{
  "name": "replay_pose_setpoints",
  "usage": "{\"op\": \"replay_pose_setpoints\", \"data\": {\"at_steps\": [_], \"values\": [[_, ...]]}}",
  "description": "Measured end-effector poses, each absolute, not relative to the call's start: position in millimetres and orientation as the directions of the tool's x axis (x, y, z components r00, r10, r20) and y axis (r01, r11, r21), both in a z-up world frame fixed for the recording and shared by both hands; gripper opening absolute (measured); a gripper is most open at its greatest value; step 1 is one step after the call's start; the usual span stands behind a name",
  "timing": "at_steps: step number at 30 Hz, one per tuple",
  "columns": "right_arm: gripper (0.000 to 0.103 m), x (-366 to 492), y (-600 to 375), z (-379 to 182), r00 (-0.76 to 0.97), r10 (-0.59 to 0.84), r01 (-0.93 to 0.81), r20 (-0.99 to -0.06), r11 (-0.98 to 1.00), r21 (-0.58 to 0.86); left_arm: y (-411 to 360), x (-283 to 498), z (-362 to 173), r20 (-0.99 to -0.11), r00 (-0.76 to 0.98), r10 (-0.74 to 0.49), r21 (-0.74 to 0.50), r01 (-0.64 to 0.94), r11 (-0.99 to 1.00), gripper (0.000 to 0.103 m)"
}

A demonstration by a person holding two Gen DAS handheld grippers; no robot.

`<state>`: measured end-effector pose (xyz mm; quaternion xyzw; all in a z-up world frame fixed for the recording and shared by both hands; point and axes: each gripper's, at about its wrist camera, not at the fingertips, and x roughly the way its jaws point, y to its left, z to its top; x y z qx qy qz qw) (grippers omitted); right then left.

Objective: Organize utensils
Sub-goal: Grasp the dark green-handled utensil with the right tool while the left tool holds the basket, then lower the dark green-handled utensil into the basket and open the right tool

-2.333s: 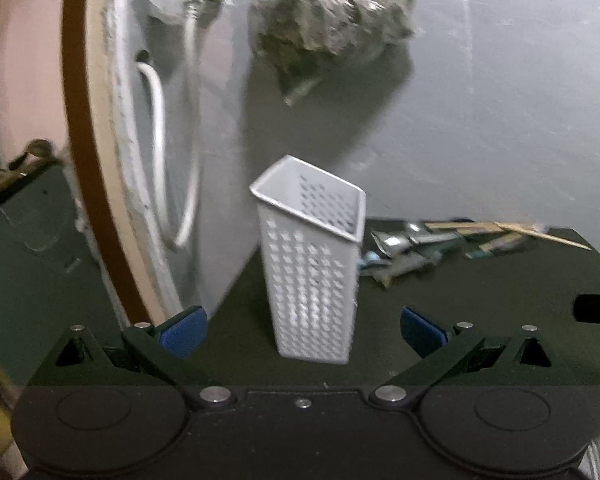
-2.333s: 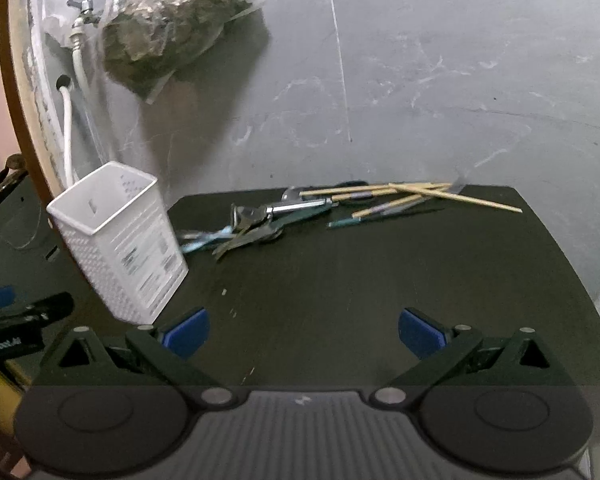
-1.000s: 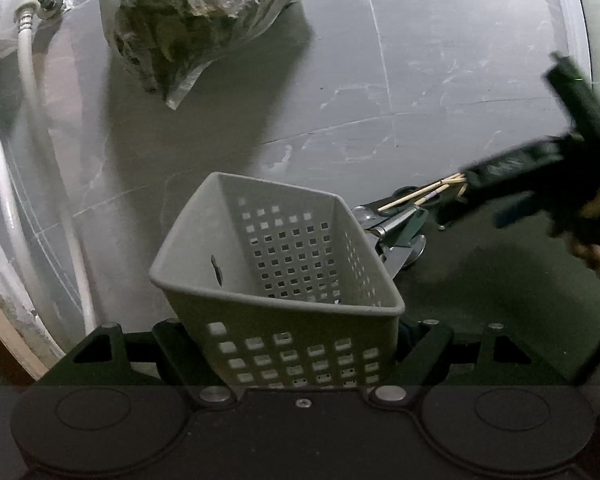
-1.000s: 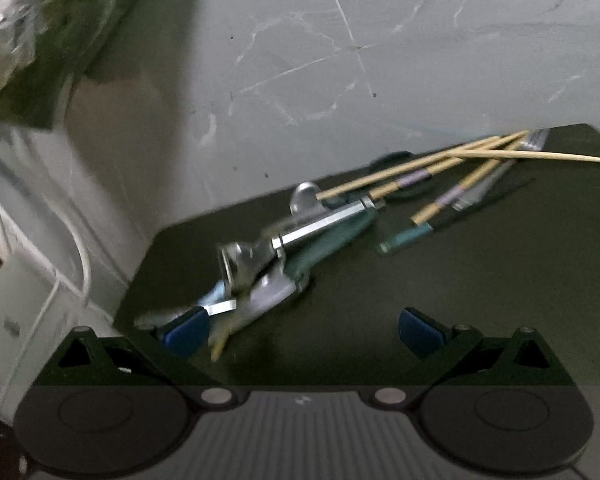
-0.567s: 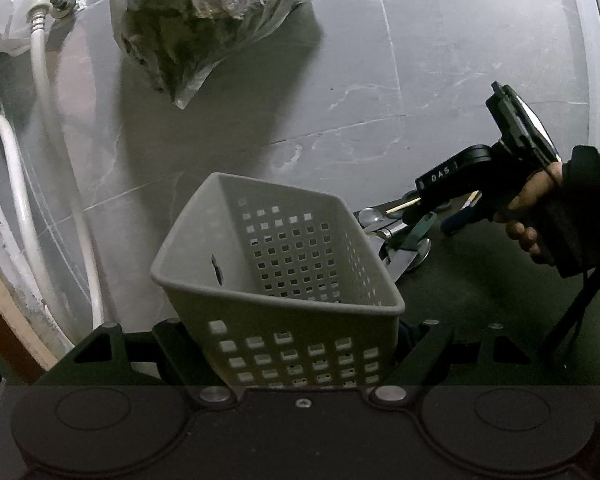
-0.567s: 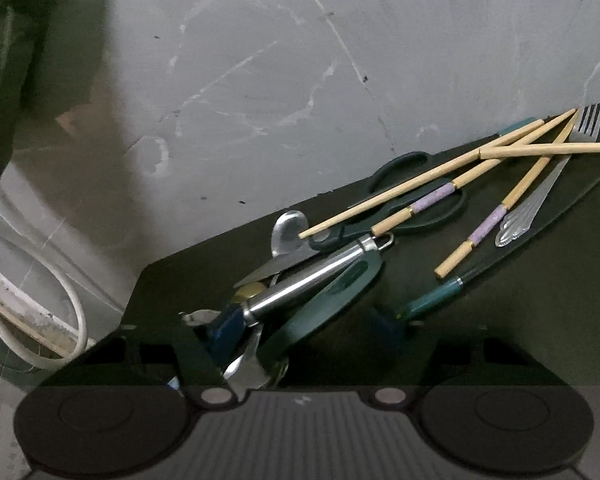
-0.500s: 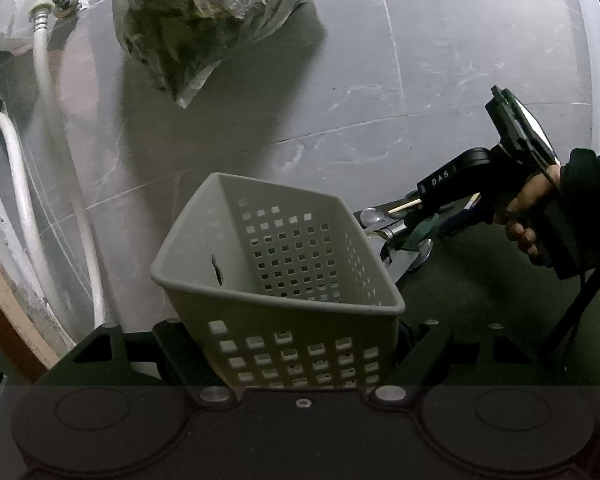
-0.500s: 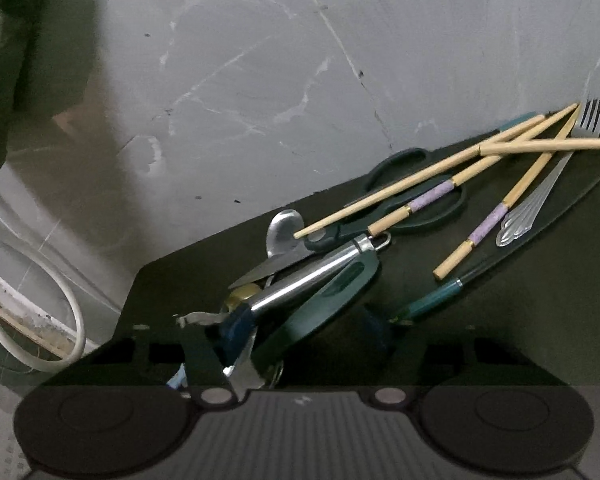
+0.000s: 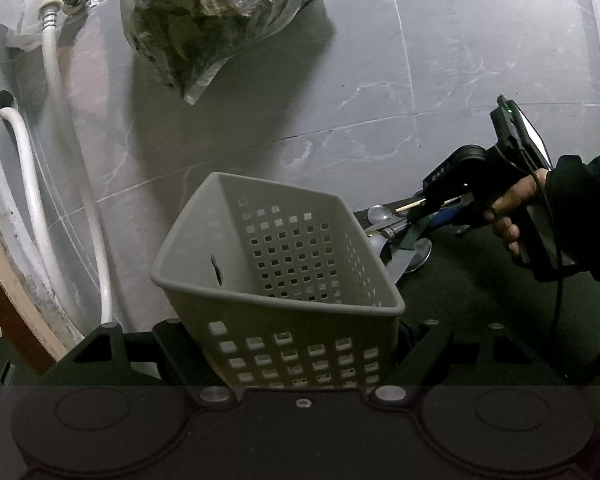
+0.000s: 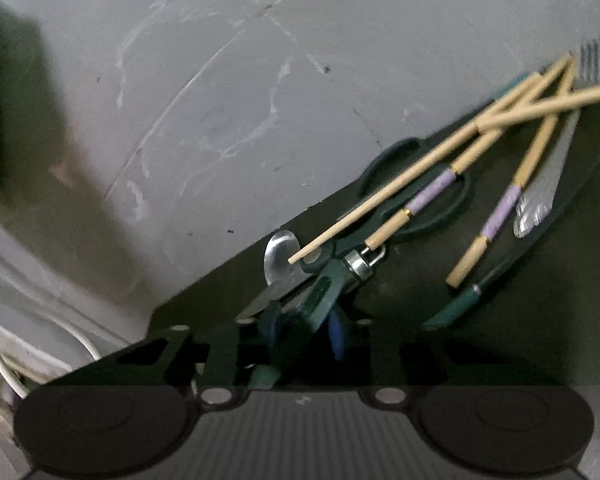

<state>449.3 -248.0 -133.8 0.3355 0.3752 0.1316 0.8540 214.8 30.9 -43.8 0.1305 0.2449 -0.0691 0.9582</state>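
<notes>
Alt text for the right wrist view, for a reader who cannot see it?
The right gripper is closing its blue pads on a green-handled utensil in a pile on a dark table. Behind lie scissors, chopsticks, a spoon and a fork, against a grey wall.

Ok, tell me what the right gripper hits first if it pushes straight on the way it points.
The right gripper, jaws closing, already has the green-handled tool between them. Straight on, it would likely run along that handle into the scissors and chopsticks; depth is unclear.

Black pistol-shaped right tool (image 9: 428,216), blue-padded fingers, possibly thin black cable; dark sleeve (image 9: 588,208).
</notes>
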Motion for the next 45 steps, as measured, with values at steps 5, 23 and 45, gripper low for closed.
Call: {"op": "replay_pose_setpoints", "data": {"at_steps": [5, 23, 45], "values": [[0.016, 437.9, -256.5, -134.5, 0.701, 0.486, 0.074, -0.522, 0.679, 0.73, 32.1, 214.5, -44.2, -0.485, 0.872, -0.073, 0.215, 0.199, 0.956, 0.081], [0.013, 356.3, -263.2, 0.6, 0.829, 0.545, -0.22, -0.126, 0.524, 0.823, 39.7, 212.5, -48.0, -0.465, 0.877, -0.121, 0.195, 0.234, 0.952, 0.081], [0.013, 286.1, -117.0, 40.4, 0.642, 0.734, -0.672, -0.221, 0.678, 0.298, 39.3, 210.7, -49.8, -0.46, 0.878, -0.133, 0.195, 0.246, 0.95, 0.081]]}}
